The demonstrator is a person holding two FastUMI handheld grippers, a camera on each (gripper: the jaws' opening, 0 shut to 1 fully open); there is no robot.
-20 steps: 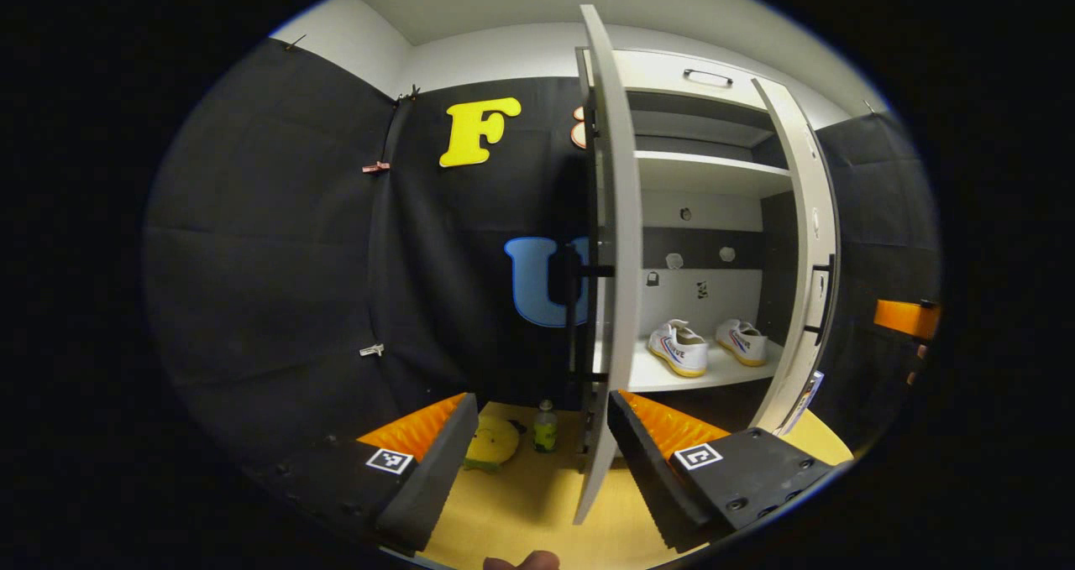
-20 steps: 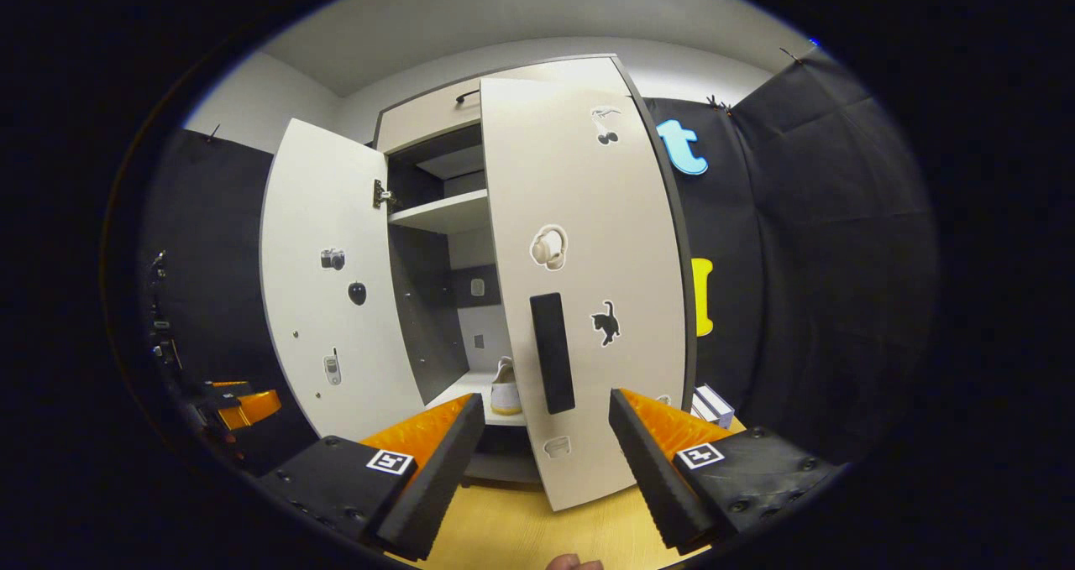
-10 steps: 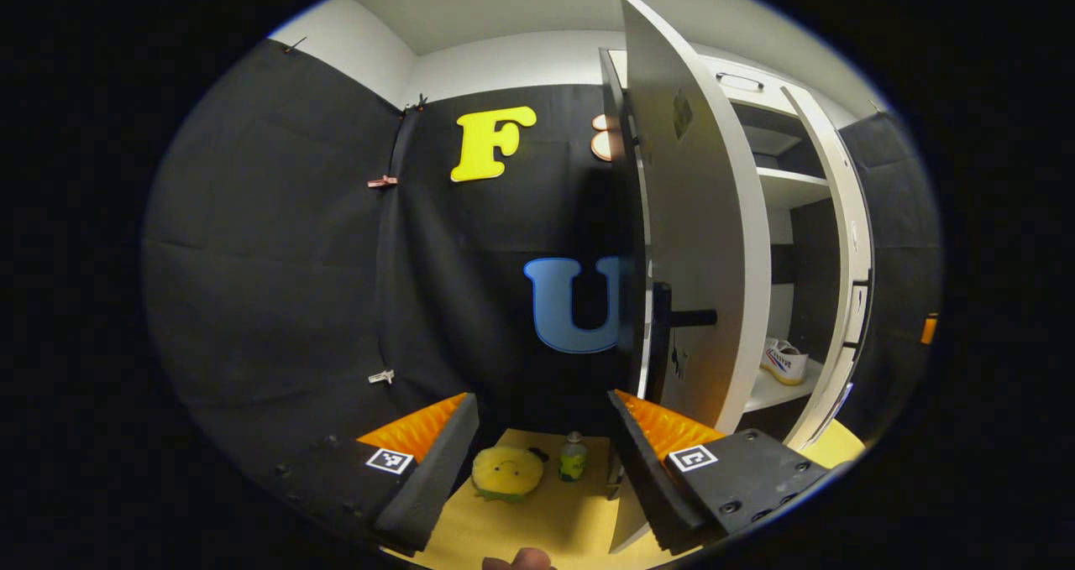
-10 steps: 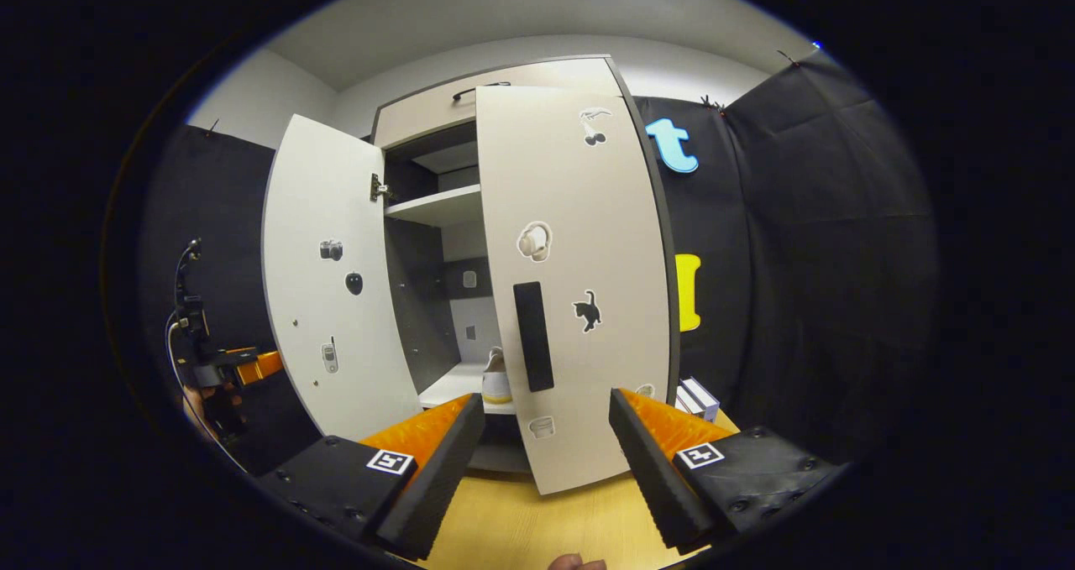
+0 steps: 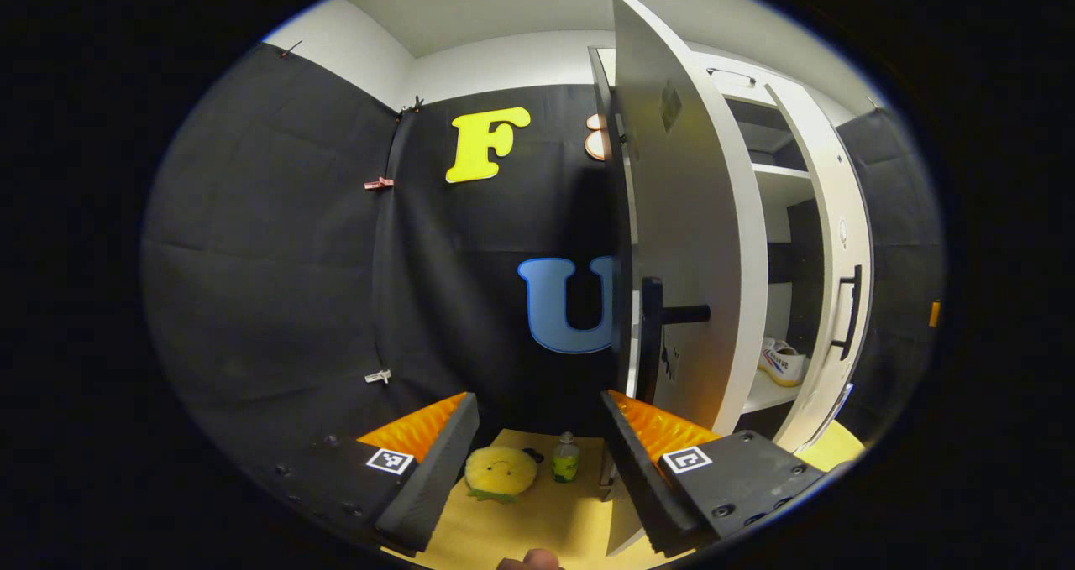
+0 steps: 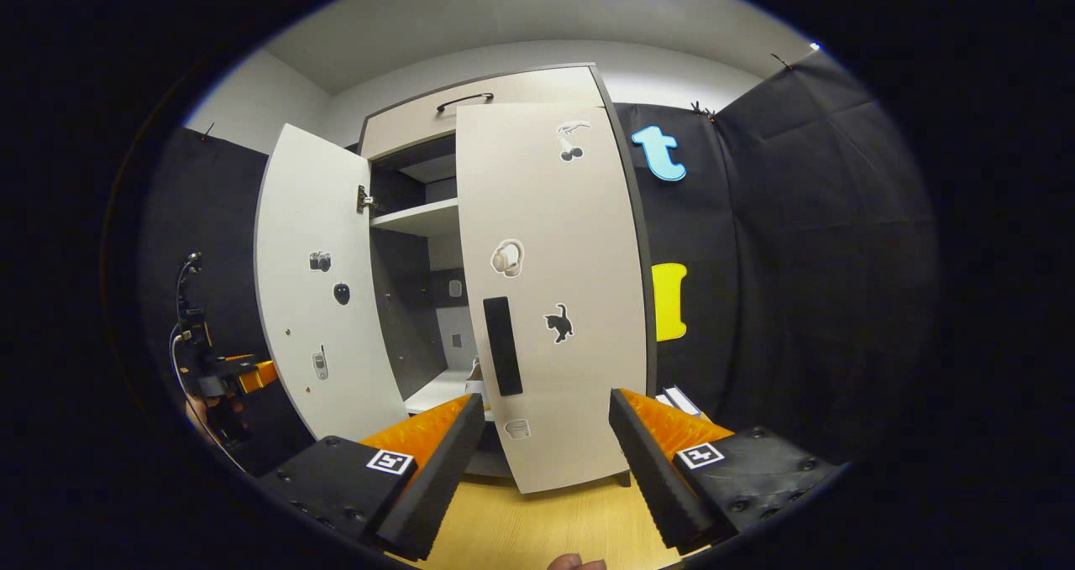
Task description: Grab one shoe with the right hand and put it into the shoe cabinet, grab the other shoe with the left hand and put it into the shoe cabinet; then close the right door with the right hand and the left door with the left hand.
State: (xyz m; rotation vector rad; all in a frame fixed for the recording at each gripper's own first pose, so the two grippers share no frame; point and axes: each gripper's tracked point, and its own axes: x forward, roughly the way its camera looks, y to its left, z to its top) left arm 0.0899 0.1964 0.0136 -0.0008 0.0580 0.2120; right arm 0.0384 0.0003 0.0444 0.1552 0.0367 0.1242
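In the left gripper view my left gripper [image 5: 537, 461] is open and holds nothing. Just beyond its right finger stands the open left cabinet door [image 5: 697, 243], its dark handle [image 5: 653, 335] sticking out. One white shoe [image 5: 783, 362] lies on the lower shelf, seen through the gap beside the right door [image 5: 827, 243]. In the right gripper view my right gripper [image 6: 546, 461] is open and empty, facing the right door [image 6: 571, 285] and its dark handle [image 6: 502, 345]. That door is partly swung in. A sliver of a shoe [image 6: 474, 372] shows behind it. The left door [image 6: 319, 293] stands wide.
On the wooden floor by the booth wall lie a yellow plush toy [image 5: 502, 472] and a small bottle [image 5: 566, 461]. White boxes [image 6: 677, 400] sit at the cabinet's right foot. The other gripper [image 6: 231, 377], held by a hand, shows far left beyond the left door.
The right door has swung further toward the cabinet, hiding one shoe. My left gripper has moved around the left door, which now shows more of its face.
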